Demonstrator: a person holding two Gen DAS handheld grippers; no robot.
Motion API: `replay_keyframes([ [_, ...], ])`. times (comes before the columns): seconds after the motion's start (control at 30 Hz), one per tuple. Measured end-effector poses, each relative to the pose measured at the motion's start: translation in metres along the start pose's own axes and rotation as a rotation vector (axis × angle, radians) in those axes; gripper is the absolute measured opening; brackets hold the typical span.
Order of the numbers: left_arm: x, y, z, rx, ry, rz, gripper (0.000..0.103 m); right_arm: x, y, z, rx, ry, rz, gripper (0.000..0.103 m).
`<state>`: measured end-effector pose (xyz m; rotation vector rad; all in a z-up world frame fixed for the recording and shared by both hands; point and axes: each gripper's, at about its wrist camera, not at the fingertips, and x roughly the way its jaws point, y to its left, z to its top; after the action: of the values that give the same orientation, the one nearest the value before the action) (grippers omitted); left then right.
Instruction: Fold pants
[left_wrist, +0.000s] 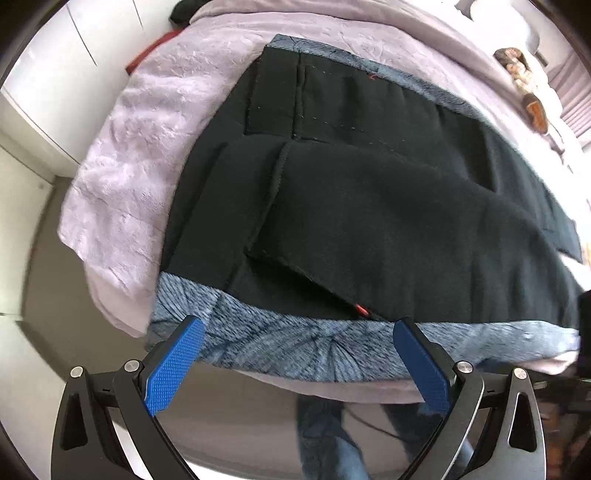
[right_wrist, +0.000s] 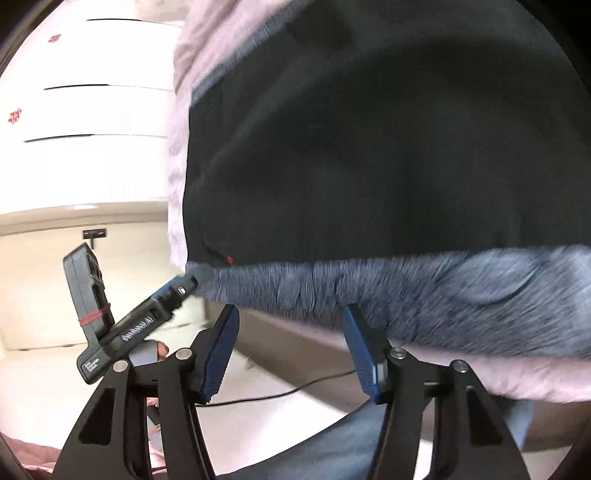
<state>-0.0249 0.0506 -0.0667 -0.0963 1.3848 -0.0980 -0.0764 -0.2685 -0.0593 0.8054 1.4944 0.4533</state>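
Observation:
The black pants (left_wrist: 369, 206) lie folded on a blue-grey patterned blanket (left_wrist: 288, 339), with small red tags at their seams. My left gripper (left_wrist: 299, 323) hangs open over the blanket's front edge, just short of the pants' near hem, with nothing between its blue pads. In the right wrist view the pants (right_wrist: 369, 147) fill the upper half above the blanket's edge (right_wrist: 406, 295). My right gripper (right_wrist: 291, 310) is open just below that edge, with nothing between its pads. The left gripper (right_wrist: 186, 286) shows side-on at the blanket's left corner.
A lilac bedspread (left_wrist: 122, 192) covers the bed under the blanket. White cupboards (right_wrist: 92, 110) stand to the left, and a black cable (right_wrist: 277, 395) runs across the pale floor. A person's jeans-clad legs (left_wrist: 332, 443) are below the bed edge. Small brown objects (left_wrist: 517, 62) sit at the far right.

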Motion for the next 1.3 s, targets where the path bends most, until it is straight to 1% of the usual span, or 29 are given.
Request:
replay_keyframes([
  [0.07,-0.002,0.006,-0.005,-0.026,0.001,-0.046,0.103,0.009,-0.007,-0.005,0.023,0.022,0.016,0.062],
  [0.23,-0.004,0.02,-0.017,-0.076,0.008,-0.066,0.103,0.018,-0.024,-0.01,0.068,0.012,0.033,0.063],
  [0.33,-0.005,0.03,-0.024,-0.114,0.02,-0.082,0.103,0.02,-0.028,-0.007,0.083,-0.002,0.072,0.063],
  [0.4,-0.004,0.035,-0.027,-0.136,0.026,-0.078,0.103,0.02,-0.028,-0.007,0.089,-0.013,0.126,0.064],
  [0.43,-0.004,0.035,-0.029,-0.145,0.027,-0.072,0.103,0.021,-0.027,-0.008,0.09,-0.014,0.14,0.064],
  [0.53,-0.002,0.032,-0.033,-0.153,0.041,-0.059,0.103,0.026,-0.027,-0.008,0.097,-0.026,0.148,0.064],
  [0.6,-0.003,0.029,-0.033,-0.172,0.041,-0.091,0.103,0.025,-0.021,-0.001,0.11,-0.058,0.178,0.064],
  [0.67,-0.006,0.024,-0.032,-0.207,0.037,-0.162,0.103,0.016,-0.009,0.008,0.093,-0.097,0.213,0.064],
  [0.73,-0.004,0.019,-0.027,-0.248,0.031,-0.218,0.103,0.008,0.004,0.013,0.053,-0.112,0.219,0.064],
  [0.83,0.002,0.017,-0.018,-0.315,0.017,-0.257,0.103,0.0,0.014,0.015,0.022,-0.119,0.218,0.064],
  [0.87,0.003,0.019,-0.016,-0.339,0.011,-0.263,0.101,-0.001,0.015,0.014,0.019,-0.119,0.216,0.064],
  [0.9,0.004,0.022,-0.012,-0.363,0.001,-0.258,0.094,-0.001,0.016,0.014,0.017,-0.116,0.214,0.064],
  [0.93,0.007,0.024,-0.011,-0.375,0.0,-0.25,0.077,-0.001,0.015,0.014,0.016,-0.113,0.213,0.064],
  [0.97,0.01,0.024,-0.009,-0.38,0.01,-0.25,0.066,-0.002,0.013,0.013,0.016,-0.108,0.213,0.064],
  [1.0,0.014,0.027,-0.008,-0.387,0.019,-0.239,0.062,-0.002,0.012,0.012,0.017,-0.105,0.213,0.064],
  [1.07,0.019,0.031,-0.005,-0.392,0.037,-0.222,0.047,0.001,0.011,0.013,0.029,-0.104,0.206,0.064],
  [1.1,0.021,0.032,-0.006,-0.388,0.042,-0.212,0.044,0.0,0.004,0.01,0.044,-0.104,0.2,0.064],
  [1.13,0.022,0.034,-0.006,-0.385,0.043,-0.202,0.037,0.0,-0.006,0.007,0.063,-0.105,0.189,0.064],
  [1.17,0.021,0.034,-0.006,-0.378,0.04,-0.202,0.035,-0.002,-0.02,0.003,0.109,-0.113,0.173,0.061],
  [1.2,0.02,0.035,-0.007,-0.369,0.038,-0.2,0.032,-0.004,-0.03,0.002,0.151,-0.123,0.174,0.058],
  [1.23,0.018,0.035,-0.006,-0.359,0.037,-0.193,0.028,-0.006,-0.042,0.0,0.199,-0.137,0.19,0.035],
  [1.27,0.015,0.034,-0.005,-0.346,0.036,-0.192,0.027,-0.009,-0.055,-0.001,0.262,-0.15,0.215,0.01],
  [1.3,0.01,0.033,-0.002,-0.332,0.029,-0.187,0.027,-0.011,-0.065,-0.002,0.32,-0.164,0.241,0.01],
])
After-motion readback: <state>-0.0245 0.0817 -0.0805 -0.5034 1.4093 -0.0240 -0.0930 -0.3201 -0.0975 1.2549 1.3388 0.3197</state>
